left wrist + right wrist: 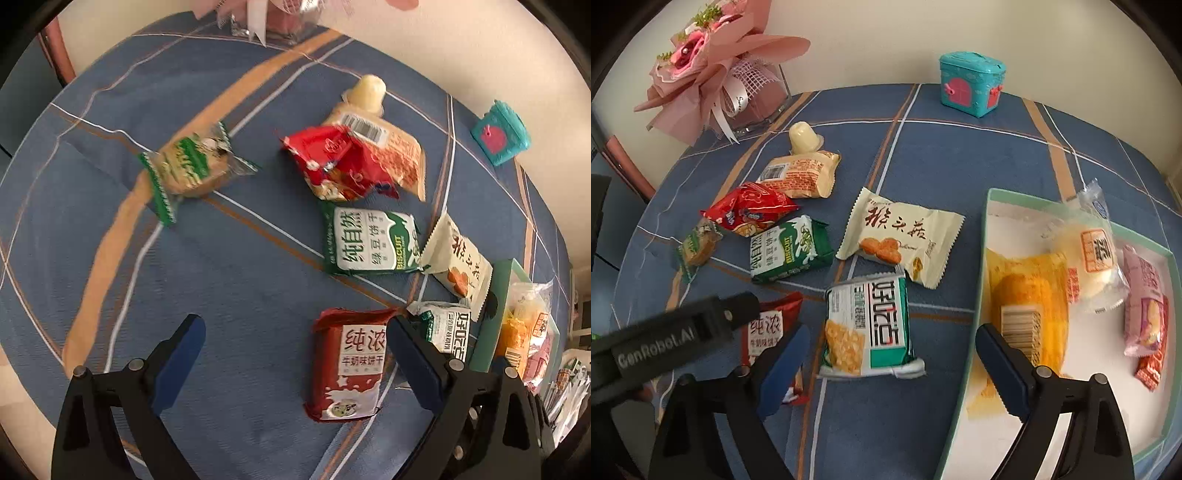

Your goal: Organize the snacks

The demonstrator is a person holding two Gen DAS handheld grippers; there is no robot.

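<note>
Several snack packets lie on a blue plaid tablecloth. My left gripper [295,354] is open and empty, with a dark red biscuit pack [347,365] by its right finger. My right gripper [890,365] is open and empty above a green-and-white cracker pack [868,325]. A cream packet [901,240], a green biscuit pack [790,251], a red packet [750,210], a tan packet [801,177], a jelly cup [803,138] and a small green-wrapped cake [698,247] lie beyond. A green-rimmed white box [993,195] at right holds an orange packet [1030,295], a clear bun pack [1089,254] and pink packets [1145,306].
A teal toy box [973,83] stands at the table's far edge. A pink flower bouquet [713,70] in a glass holder stands at the far left corner. My left gripper's black body [665,339] reaches in from the left in the right wrist view.
</note>
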